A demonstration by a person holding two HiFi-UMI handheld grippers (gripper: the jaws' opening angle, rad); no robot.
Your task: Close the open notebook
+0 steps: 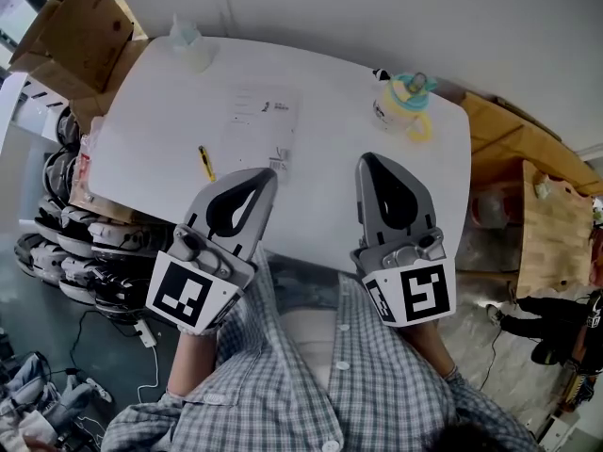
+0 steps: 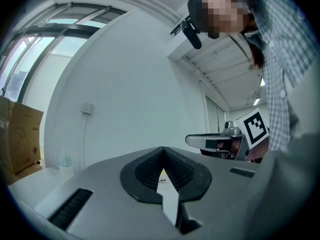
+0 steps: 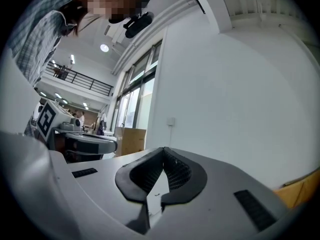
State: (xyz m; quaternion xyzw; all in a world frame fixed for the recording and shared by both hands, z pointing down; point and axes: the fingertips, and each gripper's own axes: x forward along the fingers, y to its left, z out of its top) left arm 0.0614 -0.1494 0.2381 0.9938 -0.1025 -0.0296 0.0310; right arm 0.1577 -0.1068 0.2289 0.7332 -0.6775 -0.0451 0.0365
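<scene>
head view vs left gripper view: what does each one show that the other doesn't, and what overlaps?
Head view only: the yellow pen and the pastel cup on the white table, seen from above.
Left gripper view only: the wall plate, the windows and the ceiling.
Both: the right gripper, the bottle and the cardboard box.
</scene>
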